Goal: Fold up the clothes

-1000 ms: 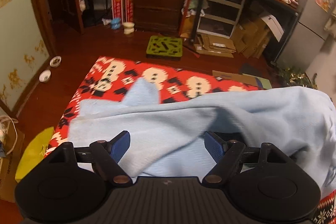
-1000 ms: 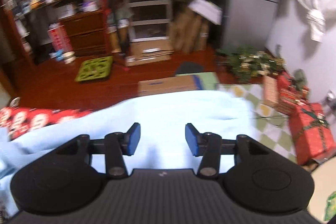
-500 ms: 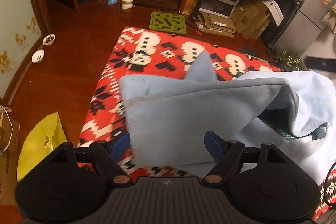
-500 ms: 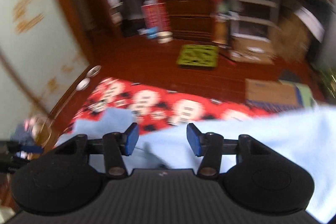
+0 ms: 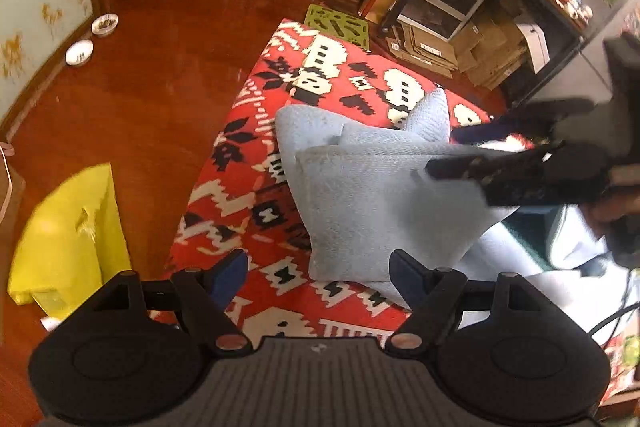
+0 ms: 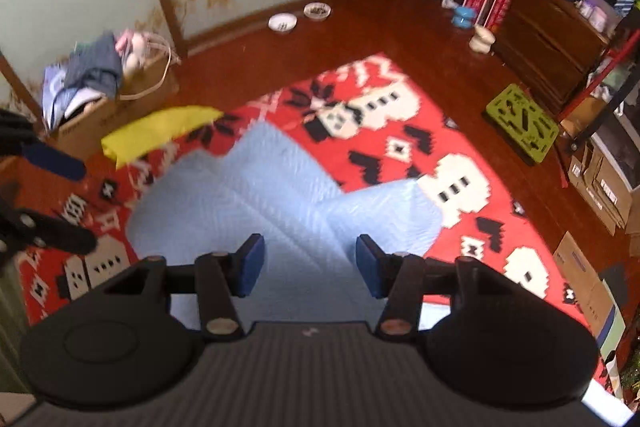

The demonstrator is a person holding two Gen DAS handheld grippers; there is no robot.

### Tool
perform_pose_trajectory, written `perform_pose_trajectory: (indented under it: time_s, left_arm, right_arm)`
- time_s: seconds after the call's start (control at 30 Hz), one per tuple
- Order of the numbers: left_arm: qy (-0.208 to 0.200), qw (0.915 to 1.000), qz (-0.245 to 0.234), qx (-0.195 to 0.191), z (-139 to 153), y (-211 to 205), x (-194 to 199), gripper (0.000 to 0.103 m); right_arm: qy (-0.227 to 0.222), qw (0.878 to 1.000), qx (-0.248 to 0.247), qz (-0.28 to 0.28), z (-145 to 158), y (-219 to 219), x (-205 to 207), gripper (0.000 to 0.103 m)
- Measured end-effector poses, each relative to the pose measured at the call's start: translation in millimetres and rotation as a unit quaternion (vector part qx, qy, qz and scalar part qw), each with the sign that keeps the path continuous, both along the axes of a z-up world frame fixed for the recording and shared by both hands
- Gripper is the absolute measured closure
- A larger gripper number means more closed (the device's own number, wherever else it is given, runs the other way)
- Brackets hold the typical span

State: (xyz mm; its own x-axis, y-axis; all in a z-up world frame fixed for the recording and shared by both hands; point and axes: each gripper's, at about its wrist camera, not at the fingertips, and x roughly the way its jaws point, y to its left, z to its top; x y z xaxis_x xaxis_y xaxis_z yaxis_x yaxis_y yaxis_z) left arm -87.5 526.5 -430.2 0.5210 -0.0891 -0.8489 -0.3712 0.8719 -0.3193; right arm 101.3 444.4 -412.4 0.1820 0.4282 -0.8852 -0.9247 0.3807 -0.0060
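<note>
1. Left wrist view: light blue garment (image 5: 380, 203) lies on the red patterned blanket (image 5: 256, 163), one flap doubled over it — folding looks under way, not finished. Left gripper (image 5: 318, 273) hangs released above the garment's near corner. Bare blanket lies to its left.

2. Right wrist view: right gripper (image 6: 310, 263) stands part open, nothing pinched — garment (image 6: 280, 203) spreads below. Blanket (image 6: 400, 131) beyond is free; a yellow bag (image 6: 160, 129) crowds the far-left edge.

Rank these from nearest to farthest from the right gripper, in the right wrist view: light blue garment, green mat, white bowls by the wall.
1. Light blue garment, directly beneath the right gripper.
2. Green mat, right, on the floor.
3. White bowls, far back beside the wall.
</note>
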Motion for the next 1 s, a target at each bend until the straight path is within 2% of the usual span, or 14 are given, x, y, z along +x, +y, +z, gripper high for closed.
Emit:
perform_pose_trajectory:
  time_s: [0.03, 0.07, 0.1, 0.17, 0.27, 0.37, 0.63, 0.87, 1.0]
  left_arm:
    - [0.001, 1.0, 0.002, -0.007, 0, 1, 0, 0.026]
    - [0.002, 0.9999, 0.003, -0.012, 0, 3, 2, 0.026]
    - [0.001, 0.9998, 0.005, -0.02, 0, 4, 3, 0.026]
    - [0.0, 0.9993, 0.012, -0.037, 1, 6, 5, 0.026]
    - [-0.003, 0.9979, 0.021, -0.061, 2, 9, 8, 0.026]
    - [-0.002, 0.997, 0.027, -0.072, 4, 13, 11, 0.026]
    - [0.0, 0.9941, 0.058, -0.092, 4, 32, 10, 0.026]
    - [0.014, 0.9907, 0.08, -0.11, -5, 43, 6, 0.026]
    - [0.034, 0.9918, 0.058, -0.109, -18, 34, 6, 0.026]
  right_arm:
    - [0.007, 1.0, -0.002, -0.005, -2, -1, 0, 0.056]
    - [0.014, 1.0, -0.003, -0.01, -5, -2, 0, 0.07]
    - [0.02, 1.0, -0.004, -0.016, -5, -2, -1, 0.079]
    - [0.034, 0.999, -0.004, -0.025, -5, -5, -2, 0.083]
    - [0.061, 0.997, 0.001, -0.037, 1, -32, 0, 0.088]
    - [0.088, 0.995, 0.007, -0.049, 7, -61, 1, 0.089]
    - [0.13, 0.988, 0.014, -0.086, 12, -95, -33, 0.089]
    - [0.172, 0.981, -0.012, -0.093, -13, -131, -80, 0.089]
    - [0.18, 0.975, -0.025, -0.126, -32, -153, -93, 0.088]
